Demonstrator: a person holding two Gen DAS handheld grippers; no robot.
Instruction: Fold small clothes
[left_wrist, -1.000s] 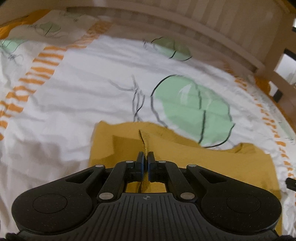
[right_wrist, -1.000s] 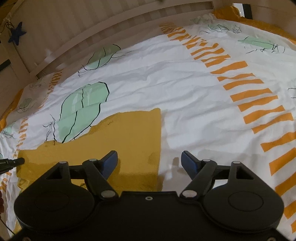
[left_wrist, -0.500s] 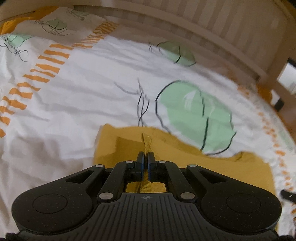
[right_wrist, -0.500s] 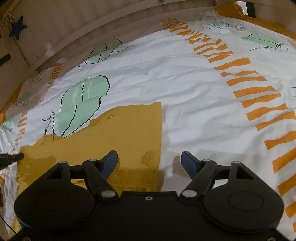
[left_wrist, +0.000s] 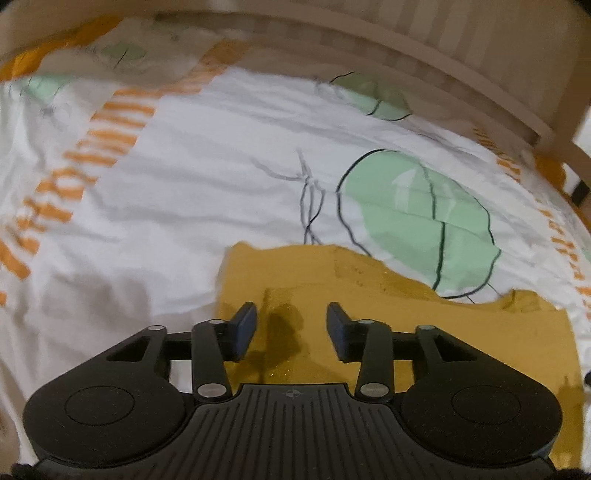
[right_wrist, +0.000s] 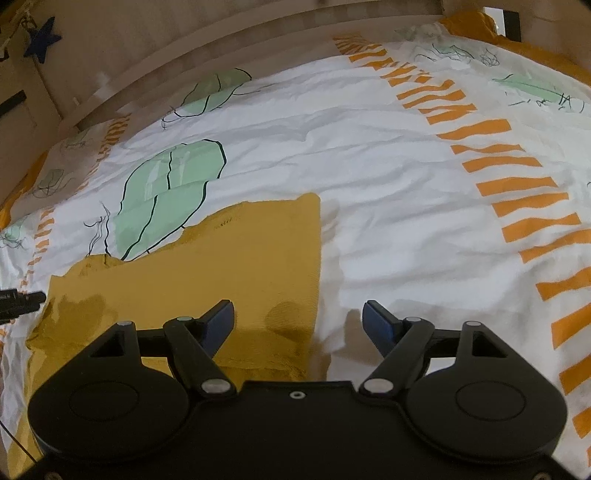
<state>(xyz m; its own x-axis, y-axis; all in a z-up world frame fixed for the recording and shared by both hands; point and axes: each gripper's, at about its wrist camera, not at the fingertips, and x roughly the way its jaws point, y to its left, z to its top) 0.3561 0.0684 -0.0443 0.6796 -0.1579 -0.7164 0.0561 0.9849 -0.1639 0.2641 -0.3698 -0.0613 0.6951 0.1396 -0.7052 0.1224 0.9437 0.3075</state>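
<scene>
A mustard-yellow garment (left_wrist: 424, 317) lies flat on the white bed cover (left_wrist: 207, 206); the right wrist view shows it (right_wrist: 236, 266) with a straight right edge. My left gripper (left_wrist: 291, 325) hovers over its left part. Its jaws are opening, with only flat cloth beneath them and nothing pinched. My right gripper (right_wrist: 298, 321) stands open astride the garment's right edge, its left finger over the cloth and its right finger over the white cover. The left gripper's fingertip (right_wrist: 26, 301) pokes in at the far left of the right wrist view.
The bed cover (right_wrist: 388, 184) carries green leaf prints (left_wrist: 417, 218) and orange dash rows (right_wrist: 517, 192). A slatted wooden rail (left_wrist: 424, 40) runs along the far side of the bed. A blue star (right_wrist: 42, 38) hangs on the wall at top left.
My left gripper was shut on a raised ridge of the yellow cloth; it has let go, its jaws stand apart, and the cloth lies flat. The right gripper has kept still and open.
</scene>
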